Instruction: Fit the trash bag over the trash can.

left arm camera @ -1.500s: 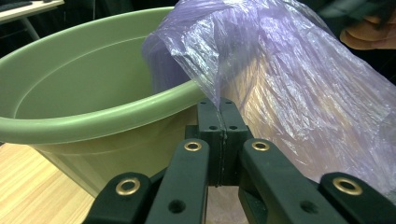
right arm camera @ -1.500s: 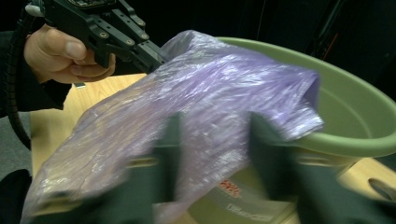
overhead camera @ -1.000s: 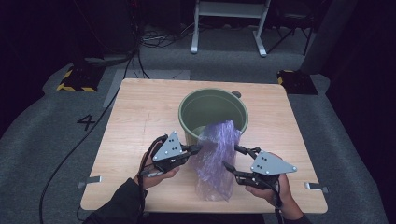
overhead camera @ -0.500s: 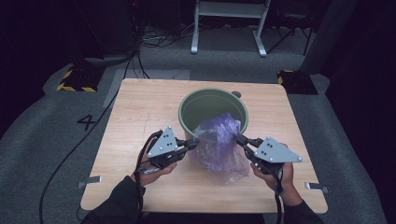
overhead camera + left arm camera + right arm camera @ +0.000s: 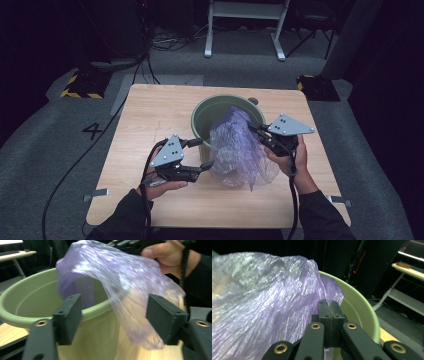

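Note:
A translucent purple plastic bag [image 5: 239, 147] hangs over the near rim of a green bucket [image 5: 207, 116] in the middle of the wooden table [image 5: 150, 112]. My right gripper [image 5: 256, 129] is shut on the bag's upper right edge, lifting it over the bucket; in the right gripper view the jaws press together on the bag [image 5: 262, 305] beside the bucket rim [image 5: 359, 307]. My left gripper [image 5: 202, 153] is open just left of the bag, beside the bucket wall. Between its spread fingers [image 5: 68, 317] show the bucket [image 5: 32, 307] and the hanging bag [image 5: 117, 290].
Past the table lies grey carpet with cables [image 5: 165, 42], a white frame stand [image 5: 245, 20] and yellow-black striped floor blocks [image 5: 80, 85]. A small dark knob [image 5: 253, 101] lies behind the bucket. Metal brackets [image 5: 97, 193] stick out at the table's near corners.
The bag has been lifted from the table's front up over the bucket rim. My right gripper rose toward the bucket with it. My left gripper let go and opened.

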`<state>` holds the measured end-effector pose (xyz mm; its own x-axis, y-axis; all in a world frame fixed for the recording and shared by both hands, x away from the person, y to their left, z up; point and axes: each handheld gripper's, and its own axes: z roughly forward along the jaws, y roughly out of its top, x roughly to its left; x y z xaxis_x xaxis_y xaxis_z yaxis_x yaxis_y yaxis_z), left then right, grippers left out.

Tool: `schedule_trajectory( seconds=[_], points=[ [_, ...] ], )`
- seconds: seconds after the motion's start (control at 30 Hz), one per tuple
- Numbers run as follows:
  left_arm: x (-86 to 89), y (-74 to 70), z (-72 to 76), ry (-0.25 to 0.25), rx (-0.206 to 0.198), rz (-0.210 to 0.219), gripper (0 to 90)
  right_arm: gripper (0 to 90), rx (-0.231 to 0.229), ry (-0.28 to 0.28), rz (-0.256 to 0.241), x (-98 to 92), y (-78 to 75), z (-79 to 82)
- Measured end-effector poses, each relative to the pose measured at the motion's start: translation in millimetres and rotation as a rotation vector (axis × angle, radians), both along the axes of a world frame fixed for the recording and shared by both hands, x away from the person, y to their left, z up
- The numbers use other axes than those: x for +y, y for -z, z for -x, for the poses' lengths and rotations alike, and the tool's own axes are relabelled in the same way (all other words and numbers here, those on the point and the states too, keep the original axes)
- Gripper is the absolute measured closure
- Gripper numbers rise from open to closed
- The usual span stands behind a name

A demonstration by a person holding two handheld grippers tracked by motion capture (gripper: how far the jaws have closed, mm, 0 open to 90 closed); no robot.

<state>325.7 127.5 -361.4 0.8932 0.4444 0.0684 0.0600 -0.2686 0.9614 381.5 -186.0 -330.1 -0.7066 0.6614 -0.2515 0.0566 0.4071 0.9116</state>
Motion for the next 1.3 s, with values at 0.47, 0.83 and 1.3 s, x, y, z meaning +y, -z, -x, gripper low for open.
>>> schedule_trajectory(
  seconds=[0.47, 0.83, 1.3],
  points=[
    [-22.6, 18.2, -0.2, 0.033, 0.053, -0.085, 35.5, 90.0, 0.055, 0.039, -0.042, -11.8, 6.5, -9.5],
    [-12.7, 12.8, 4.8, 0.006, -0.049, -0.059, 89.3, 73.9, 0.044, -0.043, -0.013, -13.5, 5.1, 5.3],
    [-11.9, 8.4, 4.6, 0.013, -0.045, -0.074, 89.6, 30.4, -0.012, -0.133, -0.037, -31.9, -20.3, 47.8]
  ],
)
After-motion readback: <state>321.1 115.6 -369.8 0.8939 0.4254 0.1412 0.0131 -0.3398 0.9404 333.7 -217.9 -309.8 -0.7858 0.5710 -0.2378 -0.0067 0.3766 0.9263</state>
